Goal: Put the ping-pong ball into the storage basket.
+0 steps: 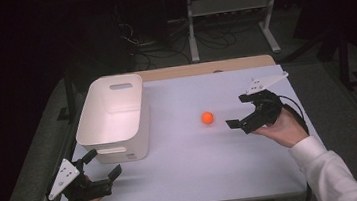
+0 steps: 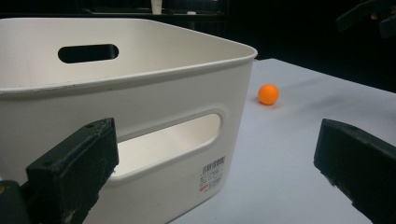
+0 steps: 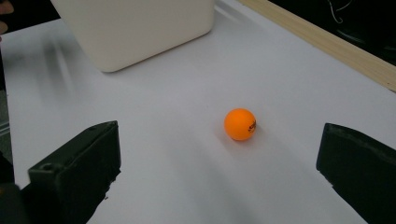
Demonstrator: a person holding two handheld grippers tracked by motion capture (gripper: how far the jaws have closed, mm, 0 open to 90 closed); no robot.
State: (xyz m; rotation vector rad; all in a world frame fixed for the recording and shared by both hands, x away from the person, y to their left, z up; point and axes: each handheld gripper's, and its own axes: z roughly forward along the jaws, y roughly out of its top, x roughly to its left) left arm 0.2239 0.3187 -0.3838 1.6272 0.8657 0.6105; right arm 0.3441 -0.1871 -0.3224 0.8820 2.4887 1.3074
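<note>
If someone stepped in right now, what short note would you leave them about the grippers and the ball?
Right gripper: open, aimed at the orange ball, not touching it.
Left gripper: open, holding nothing, by the near wall of the white bin.
Ball: on the table, right of the bin, apart from it.
Done: nothing grasped yet.
Left: probably close on the ball and drop it in the bin.

Each hand-held gripper, the left [image 1: 102, 165] and the right [image 1: 240, 110], is matte black, with two blocky, square-ended jaws and a pale grey three-cornered plate with small dark holes on top. A black cable loops from the back of each. In the gripper views the jaw blocks look scuffed, with a small round screw hole near the tip, and the person's right arm wears a white long sleeve [image 1: 332, 175].
</note>
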